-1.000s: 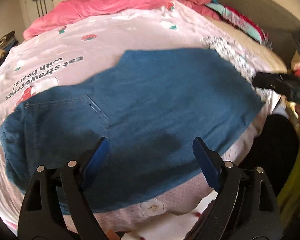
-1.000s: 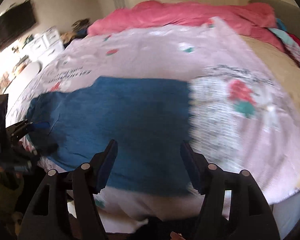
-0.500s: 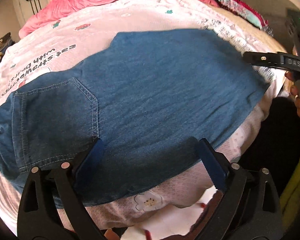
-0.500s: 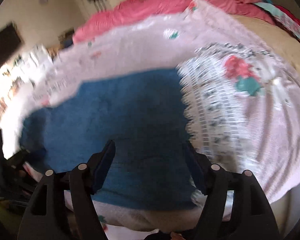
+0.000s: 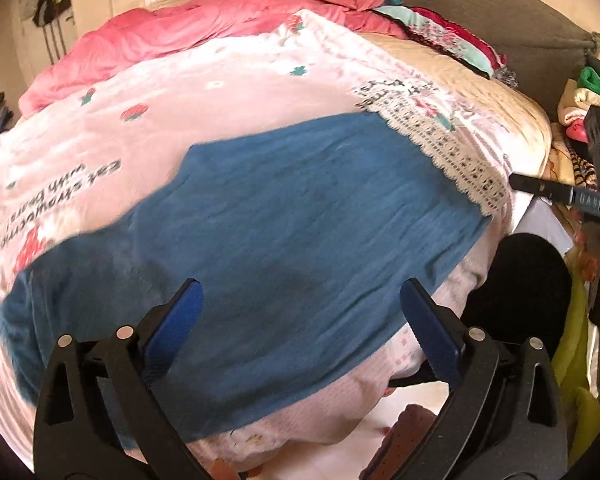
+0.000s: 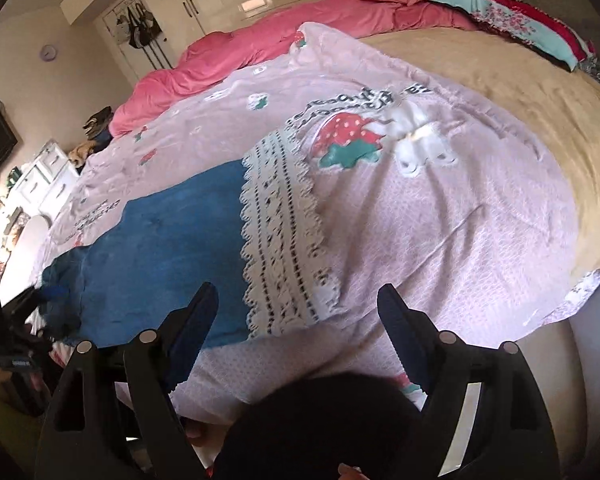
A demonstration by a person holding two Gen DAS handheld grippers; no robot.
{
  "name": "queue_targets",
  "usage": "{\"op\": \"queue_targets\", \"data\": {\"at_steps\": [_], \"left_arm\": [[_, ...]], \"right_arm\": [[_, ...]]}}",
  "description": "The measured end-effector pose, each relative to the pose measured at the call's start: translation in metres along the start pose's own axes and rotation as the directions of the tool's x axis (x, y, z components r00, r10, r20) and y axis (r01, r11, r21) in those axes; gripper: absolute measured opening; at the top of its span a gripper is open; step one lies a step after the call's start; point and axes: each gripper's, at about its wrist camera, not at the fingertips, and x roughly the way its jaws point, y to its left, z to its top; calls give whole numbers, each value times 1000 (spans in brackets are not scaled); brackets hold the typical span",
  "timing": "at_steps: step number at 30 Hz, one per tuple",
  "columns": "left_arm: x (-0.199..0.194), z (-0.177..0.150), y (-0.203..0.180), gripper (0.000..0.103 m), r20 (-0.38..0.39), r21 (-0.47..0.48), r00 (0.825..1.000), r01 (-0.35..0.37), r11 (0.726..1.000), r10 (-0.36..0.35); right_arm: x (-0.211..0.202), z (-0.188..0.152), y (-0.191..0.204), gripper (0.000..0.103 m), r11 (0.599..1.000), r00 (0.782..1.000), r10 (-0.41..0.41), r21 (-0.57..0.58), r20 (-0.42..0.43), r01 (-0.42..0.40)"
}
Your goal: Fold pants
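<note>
Blue denim pants (image 5: 284, 240) lie flat and folded on a pink printed blanket (image 5: 220, 92) on the bed. My left gripper (image 5: 300, 312) is open and empty, hovering over the near edge of the pants. My right gripper (image 6: 296, 312) is open and empty, held above the blanket's lace-patterned band (image 6: 276, 240) just right of the pants (image 6: 172, 240). The right gripper's body shows at the right edge of the left wrist view (image 5: 560, 196). The left gripper shows at the left edge of the right wrist view (image 6: 8, 344).
A pink duvet (image 6: 300, 36) is bunched at the far side of the bed. Colourful folded cloths (image 6: 532, 28) lie at the far right. A beige sheet (image 6: 520, 88) covers the right of the bed. A dark round object (image 6: 320, 428) sits below the bed edge.
Both grippers have pulled back and lifted from the pants. The right wrist view has swung right, so the pants now sit at its left. Both stay open.
</note>
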Motion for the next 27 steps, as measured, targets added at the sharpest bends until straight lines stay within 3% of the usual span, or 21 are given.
{"op": "queue_targets", "data": {"at_steps": [9,15,27], "left_arm": [[24,45,-17,93,-15,41,999,40,998,-39],[51,93,-21,93,-26,56,998,55,997,-53],[136,168,-51,90,-104,175,990,107,979,-90]], "right_arm": [[10,3,5,81,1000,1000,12,-2,-2,-12],[20,6,6,81,1000,999,16,3,-28,-16],[43,13,5,81,998,992,51,32,-114,-48]]}}
